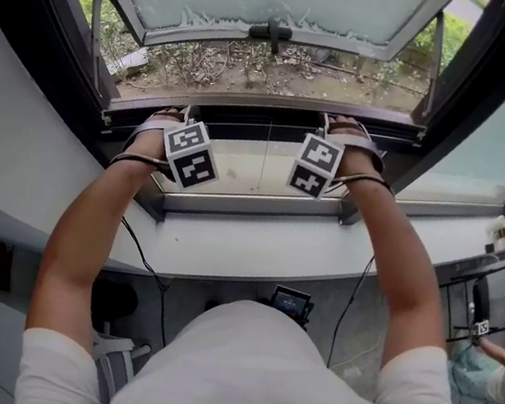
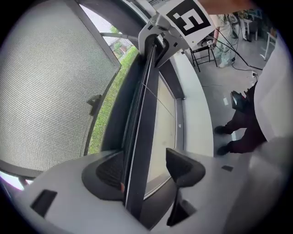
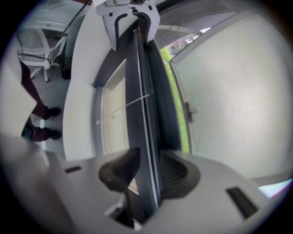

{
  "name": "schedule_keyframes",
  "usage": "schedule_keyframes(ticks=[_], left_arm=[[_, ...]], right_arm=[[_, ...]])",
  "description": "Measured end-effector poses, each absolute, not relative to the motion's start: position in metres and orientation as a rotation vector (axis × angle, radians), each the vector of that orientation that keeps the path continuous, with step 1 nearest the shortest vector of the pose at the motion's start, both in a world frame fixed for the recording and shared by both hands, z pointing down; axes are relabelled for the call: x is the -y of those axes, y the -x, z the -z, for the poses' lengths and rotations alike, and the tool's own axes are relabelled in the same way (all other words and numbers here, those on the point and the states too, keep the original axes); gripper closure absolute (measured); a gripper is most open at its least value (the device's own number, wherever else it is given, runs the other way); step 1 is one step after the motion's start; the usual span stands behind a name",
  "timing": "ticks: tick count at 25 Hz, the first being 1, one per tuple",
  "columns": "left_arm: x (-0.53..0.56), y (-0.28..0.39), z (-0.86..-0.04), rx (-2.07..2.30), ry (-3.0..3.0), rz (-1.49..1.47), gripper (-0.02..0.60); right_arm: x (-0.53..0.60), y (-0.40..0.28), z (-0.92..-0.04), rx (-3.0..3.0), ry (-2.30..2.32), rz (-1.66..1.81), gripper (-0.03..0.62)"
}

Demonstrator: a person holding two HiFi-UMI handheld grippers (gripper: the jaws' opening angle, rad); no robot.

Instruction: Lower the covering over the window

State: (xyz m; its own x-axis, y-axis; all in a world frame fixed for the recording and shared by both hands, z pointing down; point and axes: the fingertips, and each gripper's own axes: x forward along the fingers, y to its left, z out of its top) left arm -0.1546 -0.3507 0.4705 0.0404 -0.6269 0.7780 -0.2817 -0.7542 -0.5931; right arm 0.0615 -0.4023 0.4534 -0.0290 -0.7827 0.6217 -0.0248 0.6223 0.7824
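Pull bar [image 1: 255, 123] of the covering runs left-right, low, just above the sill [image 1: 256, 244]. Right hand-held gripper [image 3: 146, 171] is clenched on the bar. Left hand-held gripper [image 2: 143, 167] straddles it, jaws slack. Both equally near; remaining travel looks straight down.

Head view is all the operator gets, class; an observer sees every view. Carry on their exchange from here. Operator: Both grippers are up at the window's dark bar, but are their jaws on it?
Observer: The right gripper is shut on the bar, with one jaw on each side.
Operator: And the left one?
Observer: The left gripper is open. The bar lies against one jaw, and the other stands clear of it.
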Motion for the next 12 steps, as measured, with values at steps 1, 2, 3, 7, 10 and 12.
schedule_keyframes(ticks=[1,2,3,7,10,12], left_arm=[[0.350,0.154,-0.473,-0.925,2.045,1.776,0.295],[0.350,0.154,-0.476,-0.924,2.046,1.780,0.295],[0.350,0.154,-0.479,-0.923,2.047,1.783,0.293],[0.351,0.155,-0.483,-0.920,2.050,1.784,0.288],[0.352,0.154,-0.483,-0.918,2.051,1.780,0.288],[0.352,0.154,-0.483,-0.920,2.050,1.775,0.288]], right_arm=[[0.402,-0.062,-0.456,1.493,-0.713,0.695,0.462],[0.402,-0.061,-0.459,1.495,-0.713,0.692,0.462],[0.402,-0.061,-0.462,1.497,-0.714,0.690,0.462],[0.403,-0.060,-0.466,1.509,-0.719,0.689,0.461],[0.405,-0.061,-0.464,1.510,-0.729,0.692,0.461],[0.406,-0.061,-0.464,1.497,-0.734,0.700,0.461]])
